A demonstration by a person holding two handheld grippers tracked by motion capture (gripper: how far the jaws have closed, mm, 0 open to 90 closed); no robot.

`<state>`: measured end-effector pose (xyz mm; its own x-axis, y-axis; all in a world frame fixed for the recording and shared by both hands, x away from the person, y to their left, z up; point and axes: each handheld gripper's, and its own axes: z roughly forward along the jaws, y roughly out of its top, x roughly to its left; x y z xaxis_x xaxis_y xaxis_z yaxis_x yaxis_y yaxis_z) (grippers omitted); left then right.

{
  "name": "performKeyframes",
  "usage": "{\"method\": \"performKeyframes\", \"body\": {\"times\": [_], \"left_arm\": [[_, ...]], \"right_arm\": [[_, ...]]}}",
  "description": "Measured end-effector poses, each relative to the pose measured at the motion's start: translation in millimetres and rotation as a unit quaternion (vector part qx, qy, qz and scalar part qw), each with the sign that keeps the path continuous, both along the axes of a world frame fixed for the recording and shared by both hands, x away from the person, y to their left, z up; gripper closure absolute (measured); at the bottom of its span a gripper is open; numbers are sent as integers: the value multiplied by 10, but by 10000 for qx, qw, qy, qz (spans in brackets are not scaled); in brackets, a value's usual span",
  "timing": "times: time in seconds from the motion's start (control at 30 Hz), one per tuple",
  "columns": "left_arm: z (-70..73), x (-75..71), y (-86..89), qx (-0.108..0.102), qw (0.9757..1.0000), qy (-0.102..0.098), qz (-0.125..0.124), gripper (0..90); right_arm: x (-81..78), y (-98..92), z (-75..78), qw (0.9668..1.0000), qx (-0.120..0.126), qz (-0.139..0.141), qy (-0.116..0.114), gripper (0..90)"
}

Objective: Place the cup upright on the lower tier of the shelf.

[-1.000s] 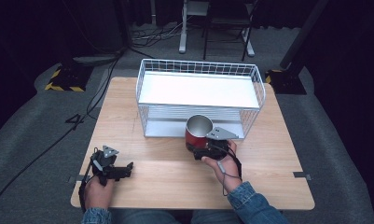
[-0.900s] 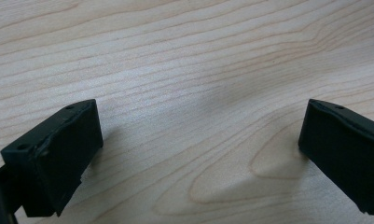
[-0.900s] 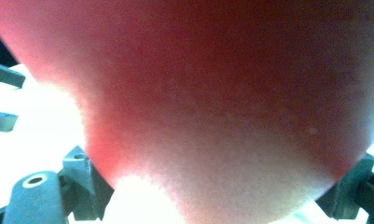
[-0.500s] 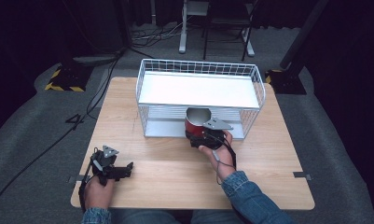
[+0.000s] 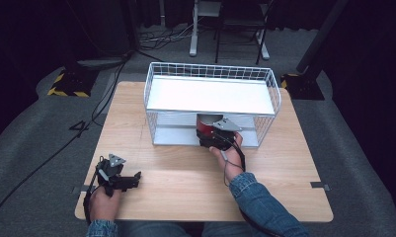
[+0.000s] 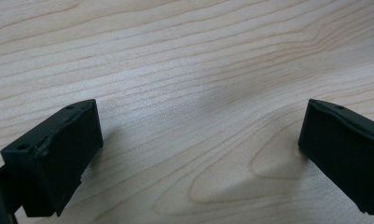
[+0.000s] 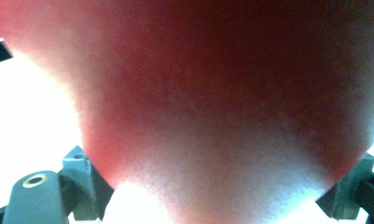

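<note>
- While the left gripper (image 5: 135, 176) lay on the wooden table (image 5: 185, 192) near its front left corner, its jaws stood wide apart with nothing between them; the left gripper view had bare wood grain (image 6: 198, 93) running between the two black jaws.
- The left hand (image 5: 105, 201) held that gripper from behind, at the front edge of the table, and a dark cable trailed from it over the left edge.
- The right gripper (image 5: 211, 132) was clamped on a red cup (image 5: 205, 124) — jaws drawn in tight against its wall.
- In the high view the cup sat at the open front of the white wire rack (image 5: 211, 74), under the rack's upper shelf (image 5: 210, 96) and near the middle of the lower tier; whether it touched the lower tier's floor I could not tell.
- The right gripper view showed the cup's red wall (image 7: 212, 93) pressed close to the lens and blurred, with the jaw mounts low at either side.
- The right hand (image 5: 227, 153) reached in from the table's front edge, the blue denim sleeve (image 5: 259, 202) lying over the front right part of the wood.
- The rack stood toward the far edge of the table, roughly centred between left and right edges — well apart from the left gripper.
</note>
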<state>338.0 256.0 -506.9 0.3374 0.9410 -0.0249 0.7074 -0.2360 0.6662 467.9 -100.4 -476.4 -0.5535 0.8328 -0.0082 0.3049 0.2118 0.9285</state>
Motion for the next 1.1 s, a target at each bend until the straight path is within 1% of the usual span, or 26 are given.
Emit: {"method": "performKeyframes", "body": {"times": [0.1,0.23,0.3,0.53,0.6,0.8,0.9,0.97,1.03,1.1], "left_arm": [[0,1,0,-1,10000,0,0,0],[0,1,0,-1,10000,-2,0,0],[-1,2,-1,-7,10000,2,5,0],[-1,3,0,-5,10000,0,3,0],[-1,4,0,-5,10000,-5,1,0],[-1,6,0,-6,10000,-8,4,0],[-2,6,-1,-8,10000,-7,6,0],[-2,5,-1,-7,10000,-9,6,0],[-2,6,-1,-6,10000,-8,6,0],[-2,5,-1,-8,10000,-7,6,0]], "right_arm": [[48,20,-11,10000,-39,-19,-33,163],[112,49,-19,10000,-14,-78,-51,163],[152,75,-31,9999,38,-107,-26,163],[213,97,-60,9998,33,-172,16,162],[235,100,-71,9998,-4,-201,4,162],[296,90,-132,9998,49,-135,121,161],[307,79,-131,9998,77,-107,164,160],[316,55,-134,9997,113,-16,194,155],[321,53,-132,9996,164,-10,214,153],[324,51,-130,9997,144,4,218,154]]}}
